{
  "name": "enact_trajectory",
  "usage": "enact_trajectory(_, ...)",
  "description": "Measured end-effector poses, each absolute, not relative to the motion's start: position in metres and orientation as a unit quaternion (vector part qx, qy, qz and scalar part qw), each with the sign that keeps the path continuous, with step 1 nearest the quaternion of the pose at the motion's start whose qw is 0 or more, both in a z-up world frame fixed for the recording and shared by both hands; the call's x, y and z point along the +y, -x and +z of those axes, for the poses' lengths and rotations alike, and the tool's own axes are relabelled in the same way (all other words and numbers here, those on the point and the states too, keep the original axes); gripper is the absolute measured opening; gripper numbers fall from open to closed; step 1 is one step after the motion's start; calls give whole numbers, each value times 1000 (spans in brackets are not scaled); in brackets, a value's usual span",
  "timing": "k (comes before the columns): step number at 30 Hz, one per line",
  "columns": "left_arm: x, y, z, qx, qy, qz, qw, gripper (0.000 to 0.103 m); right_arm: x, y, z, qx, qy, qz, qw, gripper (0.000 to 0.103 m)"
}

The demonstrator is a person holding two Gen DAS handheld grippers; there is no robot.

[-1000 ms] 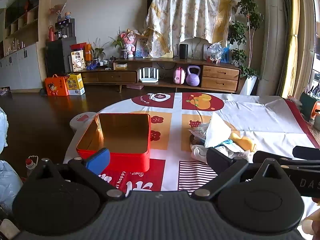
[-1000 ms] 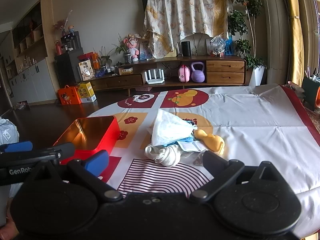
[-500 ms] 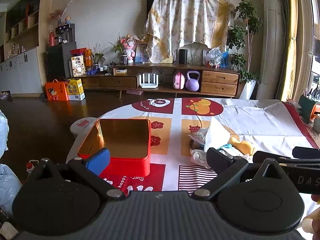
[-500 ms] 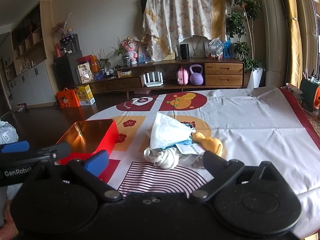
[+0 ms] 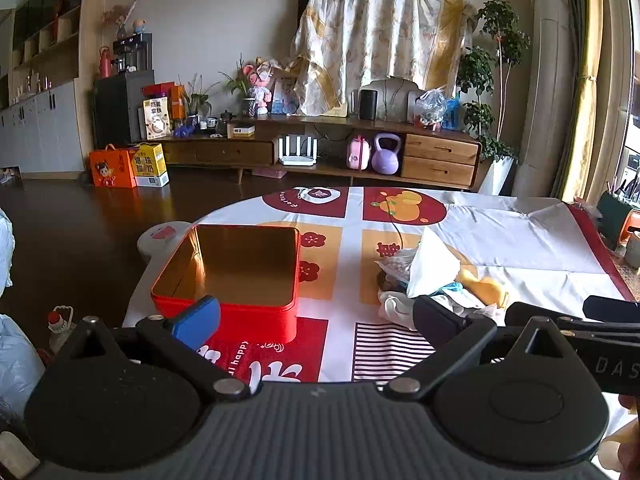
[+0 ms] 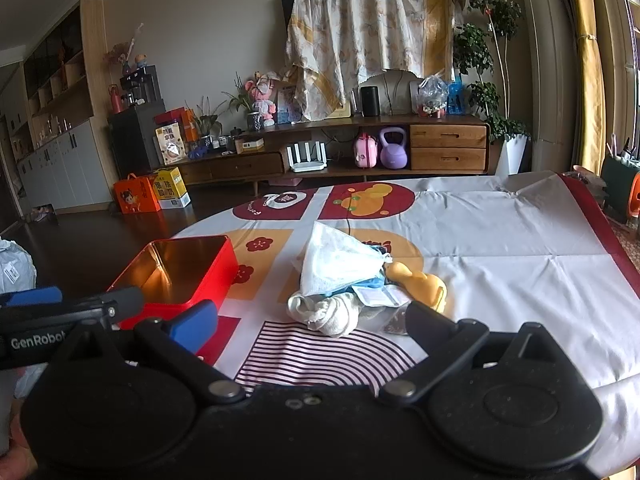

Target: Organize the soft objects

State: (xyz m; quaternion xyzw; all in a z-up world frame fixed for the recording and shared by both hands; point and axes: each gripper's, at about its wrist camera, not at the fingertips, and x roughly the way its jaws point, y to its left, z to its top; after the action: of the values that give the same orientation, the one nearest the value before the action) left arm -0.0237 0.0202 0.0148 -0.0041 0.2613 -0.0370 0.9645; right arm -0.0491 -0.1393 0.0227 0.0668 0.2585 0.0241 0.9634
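A red tin box [image 5: 236,276] [image 6: 180,276] with a gold inside stands open and empty on the left of the table. To its right lies a heap of soft things: a white cloth [image 6: 336,260] [image 5: 432,268], a cream sock [image 6: 332,312], a yellow plush toy [image 6: 420,284] [image 5: 484,288] and a blue item underneath. My left gripper [image 5: 316,318] is open, held above the table's near edge in front of the box. My right gripper [image 6: 312,320] is open, just short of the heap. Neither holds anything.
The table wears a white, red and yellow printed cloth [image 6: 500,240]. A small stool [image 5: 160,236] stands by the table's left edge. Far behind are a wooden TV cabinet [image 5: 320,152] and boxes [image 5: 128,166] on the dark floor.
Both grippers have pulled back and risen slightly, so the box and the heap sit a little lower in view. Nothing on the table has moved.
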Motion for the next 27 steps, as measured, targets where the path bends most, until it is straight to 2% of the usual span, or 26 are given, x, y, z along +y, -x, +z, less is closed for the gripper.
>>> enact_trajectory(20, 10, -17, 0, 289, -10, -39, 957, 103, -146, 29, 5, 277, -60, 26, 959, 97)
enact_trajectory(27, -1, -49, -2, 273, -18, -37, 961, 103, -156, 5, -9, 294, -46, 30, 954, 92)
